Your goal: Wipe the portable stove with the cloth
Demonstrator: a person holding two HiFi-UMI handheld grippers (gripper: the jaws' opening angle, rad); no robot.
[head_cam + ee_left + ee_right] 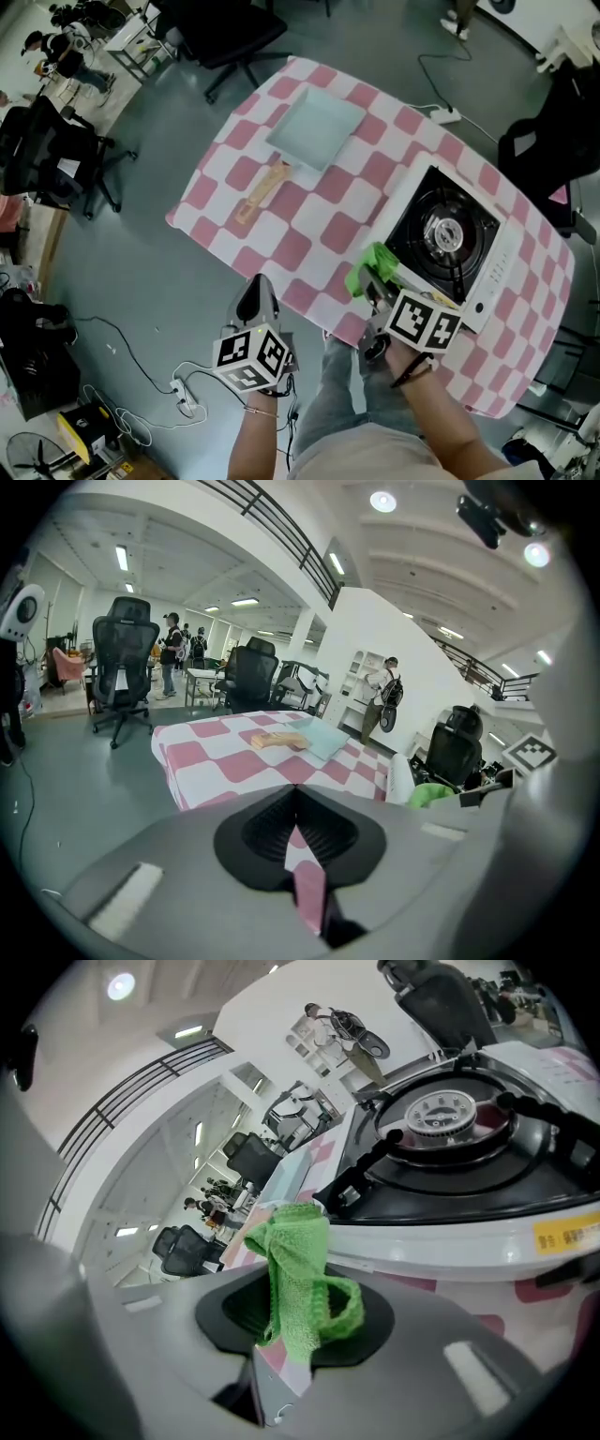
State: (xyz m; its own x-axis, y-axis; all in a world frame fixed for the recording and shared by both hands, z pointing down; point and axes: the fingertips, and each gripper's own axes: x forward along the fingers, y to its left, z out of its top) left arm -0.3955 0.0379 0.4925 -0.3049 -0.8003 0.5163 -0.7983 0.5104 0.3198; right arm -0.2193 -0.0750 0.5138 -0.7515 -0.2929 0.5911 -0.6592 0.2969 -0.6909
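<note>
Now | right gripper [377, 284]: jaws clenched on the green cloth [298, 1269] | cloth: bunched at the near-left corner of the portable stove [448, 236] | left gripper [257, 296]: jaws pressed together, nothing between them, at the near edge of the checked table [281, 246] | square pan [317, 127]: well apart from the stove

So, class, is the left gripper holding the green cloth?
No, the green cloth is clamped in the right gripper; the left gripper is shut and empty.
</note>
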